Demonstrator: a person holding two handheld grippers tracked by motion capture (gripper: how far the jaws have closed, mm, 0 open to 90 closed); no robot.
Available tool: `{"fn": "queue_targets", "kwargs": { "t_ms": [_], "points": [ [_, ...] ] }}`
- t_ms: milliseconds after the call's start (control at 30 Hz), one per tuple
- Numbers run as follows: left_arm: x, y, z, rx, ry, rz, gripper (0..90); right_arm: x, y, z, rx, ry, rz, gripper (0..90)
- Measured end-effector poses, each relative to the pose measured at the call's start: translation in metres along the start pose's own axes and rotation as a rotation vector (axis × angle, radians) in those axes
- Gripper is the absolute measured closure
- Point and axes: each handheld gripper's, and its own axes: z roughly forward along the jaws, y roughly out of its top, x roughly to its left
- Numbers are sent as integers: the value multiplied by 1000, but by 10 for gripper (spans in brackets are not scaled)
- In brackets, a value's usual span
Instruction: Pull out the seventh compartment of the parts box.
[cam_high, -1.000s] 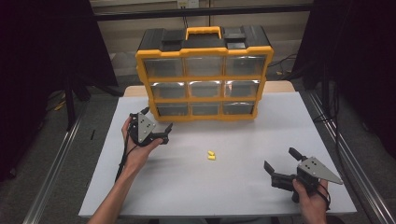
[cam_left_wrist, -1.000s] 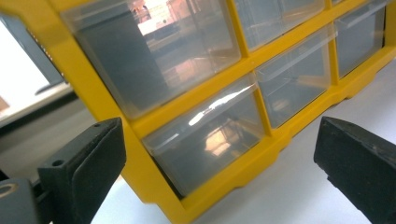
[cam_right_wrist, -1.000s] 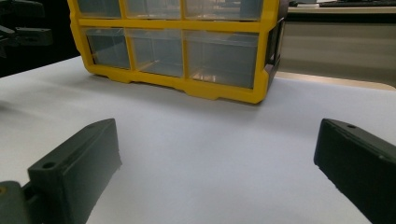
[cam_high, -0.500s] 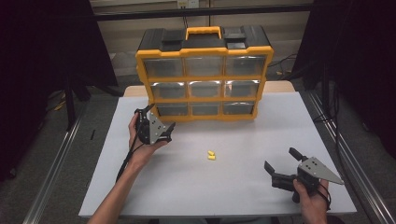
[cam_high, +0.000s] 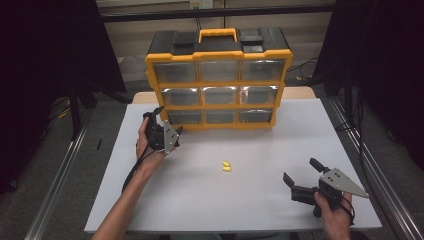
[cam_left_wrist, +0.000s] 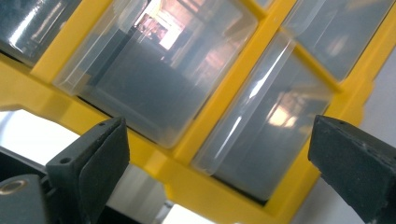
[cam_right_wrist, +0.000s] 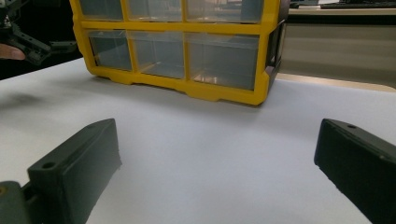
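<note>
Left gripper (cam_high: 167, 122): jaws spread wide, empty, held up against the yellow-framed organiser's clear plastic bottom-left drawer (cam_high: 185, 117), apparently for pulling it out. Small yellow pieces (cam_high: 226, 166): lying mid-table, ungrasped. Right gripper (cam_high: 299, 177): released, empty, parked low over white table (cam_high: 260, 200).
</note>
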Motion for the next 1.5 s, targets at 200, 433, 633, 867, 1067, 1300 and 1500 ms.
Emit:
{"fn": "queue_targets", "kwargs": {
  "t_ms": [200,433,633,867,1067,1300,1500],
  "points": [
    [-9,-2,6,19,-30,154,112,0,0,0,1,1,4,0],
    [-18,-2,12,43,-7,264,160,0,0,0,-1,0,0,0],
    [-18,-7,15,80,9,378,235,-1,0,0,-6,3,3,0],
    [-27,-10,21,87,16,435,343,-1,0,0,-6,2,9,0],
    [-32,-11,27,91,22,497,422,-2,0,-1,-5,3,16,0],
    [-29,-12,29,129,30,513,503,-2,0,-1,-7,3,14,0],
    [-32,-12,31,141,38,535,503,-2,1,-1,-5,0,11,0]
  ]
}}
